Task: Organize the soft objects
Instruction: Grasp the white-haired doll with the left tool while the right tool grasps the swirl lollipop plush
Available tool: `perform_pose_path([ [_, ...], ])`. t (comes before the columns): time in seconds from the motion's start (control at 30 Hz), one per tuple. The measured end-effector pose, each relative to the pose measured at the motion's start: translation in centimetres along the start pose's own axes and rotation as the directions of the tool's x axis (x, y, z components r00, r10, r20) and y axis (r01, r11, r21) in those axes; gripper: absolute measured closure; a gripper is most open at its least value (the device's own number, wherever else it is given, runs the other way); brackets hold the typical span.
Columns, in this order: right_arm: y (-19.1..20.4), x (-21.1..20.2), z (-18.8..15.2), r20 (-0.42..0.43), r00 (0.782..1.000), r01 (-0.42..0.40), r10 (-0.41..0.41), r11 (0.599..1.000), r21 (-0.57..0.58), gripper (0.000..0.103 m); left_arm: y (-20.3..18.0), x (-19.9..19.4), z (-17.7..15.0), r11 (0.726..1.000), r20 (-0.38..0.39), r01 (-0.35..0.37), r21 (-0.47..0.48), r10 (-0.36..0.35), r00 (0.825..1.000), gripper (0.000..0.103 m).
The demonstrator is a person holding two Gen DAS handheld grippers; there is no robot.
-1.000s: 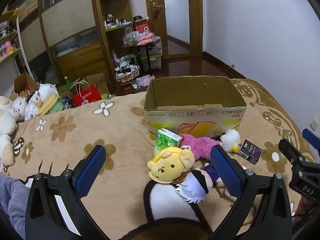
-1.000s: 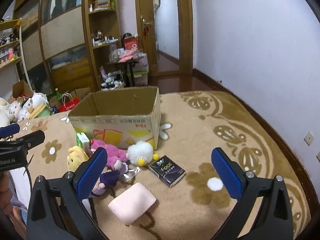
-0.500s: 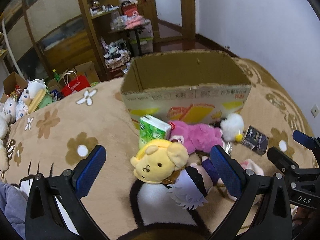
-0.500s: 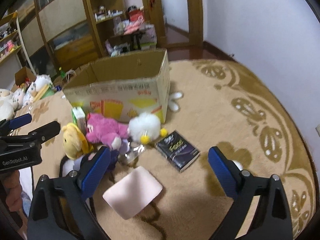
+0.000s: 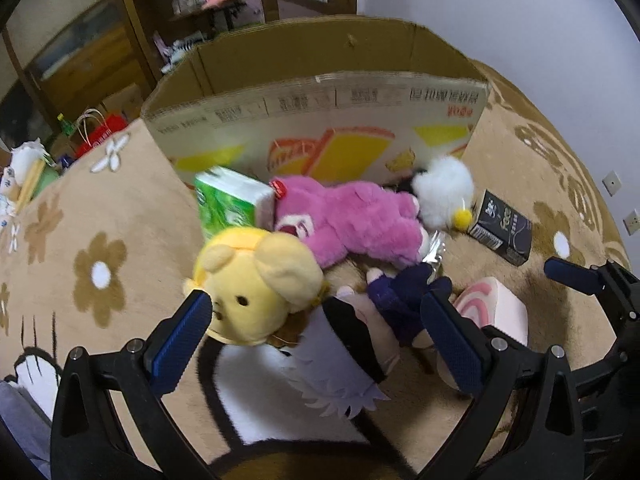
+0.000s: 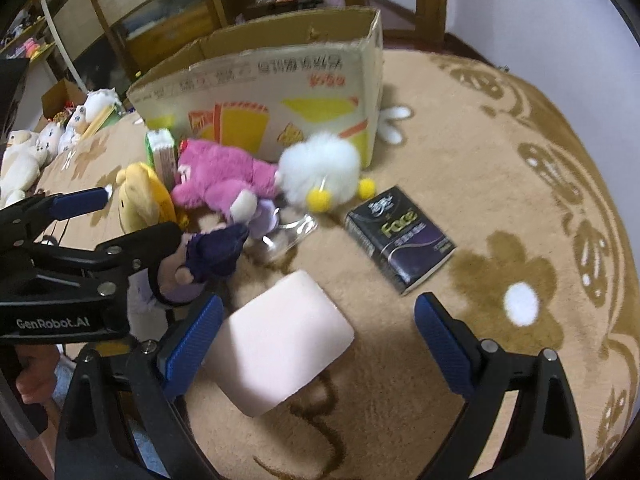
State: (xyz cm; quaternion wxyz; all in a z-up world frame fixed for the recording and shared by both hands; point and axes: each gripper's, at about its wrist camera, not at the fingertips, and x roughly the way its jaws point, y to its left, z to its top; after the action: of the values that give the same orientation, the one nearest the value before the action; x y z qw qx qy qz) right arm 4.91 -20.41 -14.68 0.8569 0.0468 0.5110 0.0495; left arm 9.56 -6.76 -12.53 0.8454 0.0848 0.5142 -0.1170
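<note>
Only the right wrist view is showing the flat top of the pink pillow [image 6: 280,344], which is lying just ahead of the right gripper [image 6: 316,340], partly between its jaws and touching the left one; the left wrist view is catching just its striped end [image 5: 494,304] past the right jaw. Conversely, the left wrist view is showing the pale-haired doll [image 5: 352,356] face on, while the right wrist view is mostly hiding it behind the left gripper's [image 6: 100,216] black frame.

Ahead of both pairs of jaws, the cardboard box [image 5: 320,120] is standing open on the flowered blanket [image 6: 500,160]. Against its front wall the green tissue pack [image 5: 230,204], the pink plush bear [image 5: 352,220] and the white fluffy toy [image 6: 320,172] are lying close together, with a black box [image 6: 400,236] lying apart to the right.

The left gripper [image 5: 316,340] is hovering with jaws wide apart, the yellow plush dog [image 5: 256,288] pressing against the left jaw and the doll lying between them. The right gripper's jaws are likewise standing wide apart, clamping nothing.
</note>
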Motion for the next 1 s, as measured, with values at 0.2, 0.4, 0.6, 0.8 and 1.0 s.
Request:
perform_pose_path([
  [0.2, 0.1, 1.3, -0.3, -0.066, 0.997, -0.044, 0.044, 0.999, -0.001, 0.012, 0.3, 1.7, -0.3, 1.0, -0.057, 0.019, -0.022, -0.02, 0.998, 0.001],
  [0.4, 0.2, 1.9, -0.5, -0.093, 0.993, -0.07, 0.071, 0.997, 0.007, 0.022, -0.3, 1.9, -0.6, 1.0, -0.06, 0.014, -0.002, -0.014, 0.998, 0.001],
  [0.6, 0.3, 1.7, -0.6, -0.096, 0.993, -0.064, 0.064, 0.998, 0.008, 0.022, -0.2, 1.7, -0.5, 0.999, -0.08, 0.026, -0.035, -0.028, 0.996, 0.001],
  [0.8, 0.2, 1.4, -0.8, -0.109, 0.993, -0.049, 0.05, 0.999, 0.006, 0.022, 0.3, 1.0, -0.9, 0.997, -0.099, 0.039, -0.067, -0.046, 0.994, 0.001],
  [1.0, 0.5, 1.5, -0.9, -0.122, 0.991, -0.049, 0.048, 0.999, -0.005, 0.022, 0.0, 2.1, -1.5, 0.995, -0.164, 0.06, -0.075, -0.072, 0.984, 0.001],
])
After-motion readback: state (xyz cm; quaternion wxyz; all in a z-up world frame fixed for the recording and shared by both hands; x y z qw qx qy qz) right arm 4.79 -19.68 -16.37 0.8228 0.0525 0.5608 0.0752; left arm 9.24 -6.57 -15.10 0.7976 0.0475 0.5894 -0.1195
